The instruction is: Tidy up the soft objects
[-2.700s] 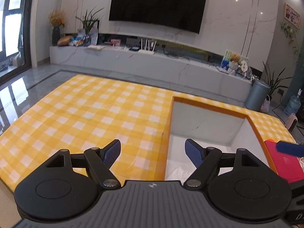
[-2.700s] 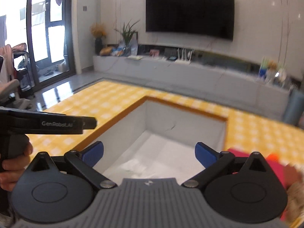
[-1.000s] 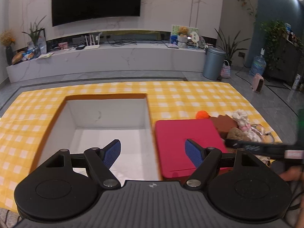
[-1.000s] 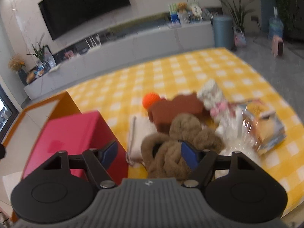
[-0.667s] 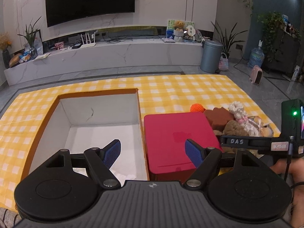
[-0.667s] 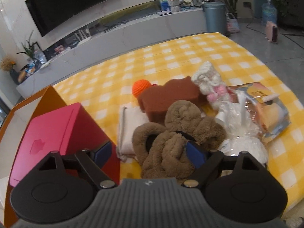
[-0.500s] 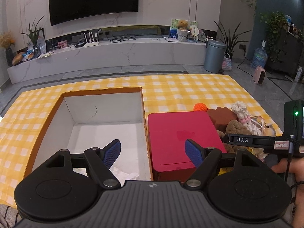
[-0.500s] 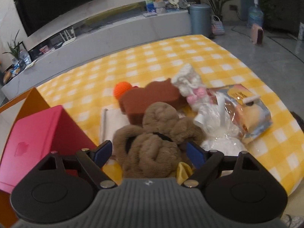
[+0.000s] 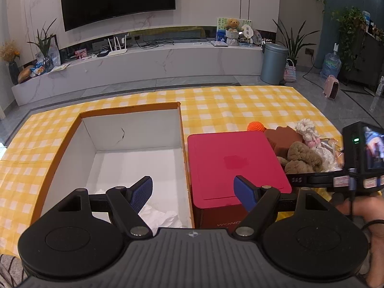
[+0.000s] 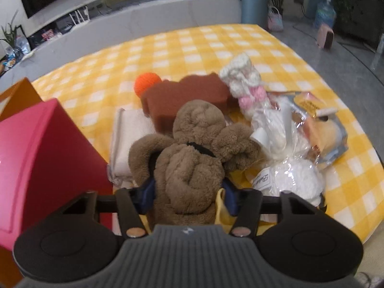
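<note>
The yellow-and-white checked cloth-covered surface [image 9: 240, 105] is carrying everything. On it, at ten o'clock in the left wrist view, the large open orange cardboard box with a white inside [image 9: 134, 132] is sitting with crumpled white paper [image 9: 158, 216] lying on its floor. Just beside its right wall the closed crimson rectangular box [image 9: 232, 160] is standing.

At three o'clock from the crimson box the pile of soft things is lying: the brown plush knotted toy [image 10: 192, 156] is resting nearest, the brown foam block [image 10: 182, 96] is touching it at twelve o'clock, the folded white towel [image 10: 127, 132] is lying at ten o'clock, and clear plastic-wrapped packets [image 10: 295, 144] are crowding at three o'clock. The white-and-pink crocheted toy [image 10: 244, 81] and the small orange knitted ball [image 10: 146, 84] are sitting at the far edge.

The left gripper [image 9: 193, 192] is hovering with its jaws standing wide, holding nothing. The right gripper [image 10: 188, 195] is closing, its blue pads [image 10: 147, 192] pressing the plush toy's flanks.
</note>
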`<action>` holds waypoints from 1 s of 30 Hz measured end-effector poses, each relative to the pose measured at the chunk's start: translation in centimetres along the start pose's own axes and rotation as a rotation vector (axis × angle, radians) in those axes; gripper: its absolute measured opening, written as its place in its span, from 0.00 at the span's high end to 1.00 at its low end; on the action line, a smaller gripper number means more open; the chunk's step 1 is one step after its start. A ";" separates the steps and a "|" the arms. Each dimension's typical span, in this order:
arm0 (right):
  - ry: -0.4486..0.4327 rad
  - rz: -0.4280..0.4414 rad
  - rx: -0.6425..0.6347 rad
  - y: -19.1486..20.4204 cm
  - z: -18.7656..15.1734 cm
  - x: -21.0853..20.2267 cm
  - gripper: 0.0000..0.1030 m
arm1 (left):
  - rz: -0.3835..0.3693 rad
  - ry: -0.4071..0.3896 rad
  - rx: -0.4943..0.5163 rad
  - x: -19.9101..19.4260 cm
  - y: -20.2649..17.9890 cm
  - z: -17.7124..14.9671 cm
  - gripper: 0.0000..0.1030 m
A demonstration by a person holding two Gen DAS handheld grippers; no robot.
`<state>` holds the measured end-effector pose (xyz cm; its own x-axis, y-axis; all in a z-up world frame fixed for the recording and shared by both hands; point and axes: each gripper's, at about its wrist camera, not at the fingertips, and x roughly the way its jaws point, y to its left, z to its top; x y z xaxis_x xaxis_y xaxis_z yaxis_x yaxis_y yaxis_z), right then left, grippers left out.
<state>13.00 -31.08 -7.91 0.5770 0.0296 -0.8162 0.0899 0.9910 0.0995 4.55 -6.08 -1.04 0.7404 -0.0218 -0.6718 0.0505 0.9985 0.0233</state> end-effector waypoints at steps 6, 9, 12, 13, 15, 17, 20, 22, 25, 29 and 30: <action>-0.146 0.072 -0.115 0.4 -0.2 -4.8 0.47 | 0.007 -0.003 -0.002 -0.1 0.0 -0.2 0.12; -0.204 0.199 -0.072 -0.5 0.1 -7.0 0.47 | 0.006 -0.004 0.011 -0.1 -0.1 -0.3 0.12; -0.242 0.329 -0.012 -1.5 0.1 -8.5 0.47 | 0.010 -0.003 0.013 0.0 0.0 -0.3 0.12; -0.250 0.373 0.006 -1.8 0.2 -8.8 0.47 | 0.010 -0.001 0.010 0.0 0.1 -0.3 0.12; -0.255 0.459 0.011 -1.8 0.2 -9.3 0.47 | -0.005 0.007 -0.006 0.0 0.5 -0.2 0.12; -0.253 0.532 -0.018 -1.0 0.0 -9.5 0.47 | -0.017 0.015 -0.033 -0.1 1.1 -0.1 0.12; -0.229 0.580 -0.073 0.9 -0.3 -9.4 0.43 | 0.004 0.012 -0.054 -0.2 1.6 -0.1 0.12; -0.227 0.568 -0.107 2.1 -0.5 -9.3 0.40 | 0.017 0.013 -0.058 -0.2 2.0 -0.1 0.12; -0.230 0.536 -0.130 3.2 -0.5 -9.0 0.36 | 0.021 0.016 -0.072 -0.3 2.4 -0.2 0.12; -0.258 0.486 -0.174 3.6 -0.5 -8.7 0.34 | 0.024 0.017 -0.076 -0.4 2.5 -0.3 0.12; -0.262 0.483 -0.173 3.5 -0.5 -8.6 0.37 | 0.024 0.017 -0.076 -0.4 2.5 -0.3 0.12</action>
<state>7.95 -27.82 -0.85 0.7031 0.4731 -0.5308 -0.3557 0.8804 0.3136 4.16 -3.56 -0.93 0.7290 0.0027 -0.6845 -0.0190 0.9997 -0.0163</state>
